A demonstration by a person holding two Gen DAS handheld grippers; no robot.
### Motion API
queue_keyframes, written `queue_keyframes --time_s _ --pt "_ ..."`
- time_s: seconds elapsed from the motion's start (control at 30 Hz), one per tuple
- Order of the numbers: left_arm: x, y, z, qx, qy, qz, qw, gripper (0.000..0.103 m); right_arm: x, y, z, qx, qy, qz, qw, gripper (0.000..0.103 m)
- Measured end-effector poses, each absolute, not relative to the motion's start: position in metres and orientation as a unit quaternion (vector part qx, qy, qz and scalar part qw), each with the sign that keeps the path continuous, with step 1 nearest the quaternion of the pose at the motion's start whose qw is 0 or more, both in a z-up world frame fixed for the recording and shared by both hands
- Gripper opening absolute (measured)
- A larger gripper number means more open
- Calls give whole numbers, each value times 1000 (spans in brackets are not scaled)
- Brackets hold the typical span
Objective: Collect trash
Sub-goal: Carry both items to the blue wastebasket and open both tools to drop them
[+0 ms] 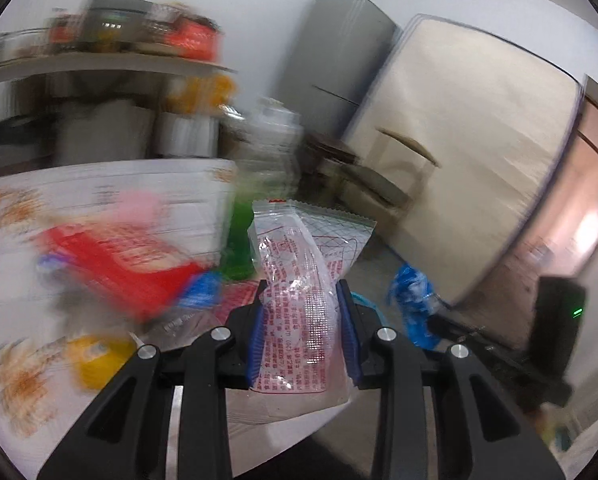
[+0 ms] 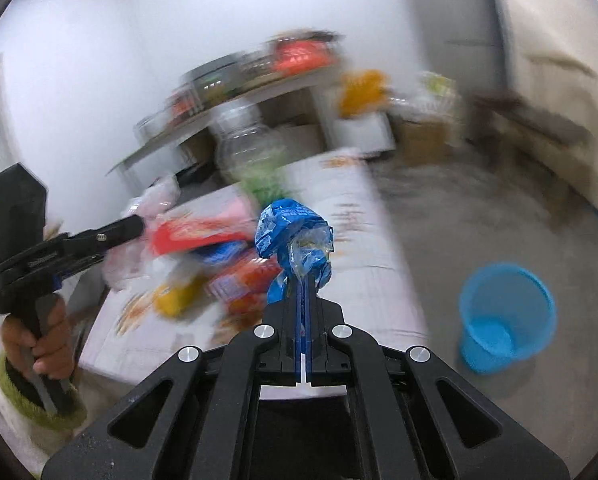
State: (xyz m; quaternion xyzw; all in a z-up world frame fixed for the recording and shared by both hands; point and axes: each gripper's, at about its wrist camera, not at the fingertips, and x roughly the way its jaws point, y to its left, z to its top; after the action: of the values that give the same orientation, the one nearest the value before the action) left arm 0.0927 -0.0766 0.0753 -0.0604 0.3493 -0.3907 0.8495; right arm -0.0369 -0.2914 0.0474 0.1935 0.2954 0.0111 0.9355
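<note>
My left gripper (image 1: 304, 312) is shut on a clear plastic wrapper with red print (image 1: 299, 288), held above the table edge. My right gripper (image 2: 304, 280) is shut on a crumpled blue wrapper (image 2: 295, 240), raised over the table; that wrapper also shows in the left wrist view (image 1: 413, 300). The left gripper and the hand holding it show at the left of the right wrist view (image 2: 99, 236). A blue plastic bin (image 2: 507, 320) stands on the floor to the right of the table. Both views are blurred by motion.
The white patterned table (image 2: 363, 256) holds a red package (image 1: 115, 264), a yellow round object (image 1: 99, 360), a blue packet (image 2: 223, 252) and a clear bottle with green liquid (image 1: 259, 200). A shelf with jars (image 1: 107, 64) and two fridges (image 1: 459, 152) stand behind.
</note>
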Motion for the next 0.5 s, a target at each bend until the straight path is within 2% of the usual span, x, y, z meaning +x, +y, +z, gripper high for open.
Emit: queue_keyframes --time_s 0.13,0.23,0.37,0.5 --pt "137 -186 65 -42 433 -434 789 32 -50 -370 15 306 302 -49 902 0" --pt "174 -277 42 -44 500 -450 739 32 -41 -432 -35 401 336 -82 848 0" --pt "202 -383 -9 32 551 -421 719 32 -18 -488 -91 471 367 -113 794 0" --pt "217 -459 -55 80 572 -407 707 33 2 -529 -124 505 352 -150 774 0"
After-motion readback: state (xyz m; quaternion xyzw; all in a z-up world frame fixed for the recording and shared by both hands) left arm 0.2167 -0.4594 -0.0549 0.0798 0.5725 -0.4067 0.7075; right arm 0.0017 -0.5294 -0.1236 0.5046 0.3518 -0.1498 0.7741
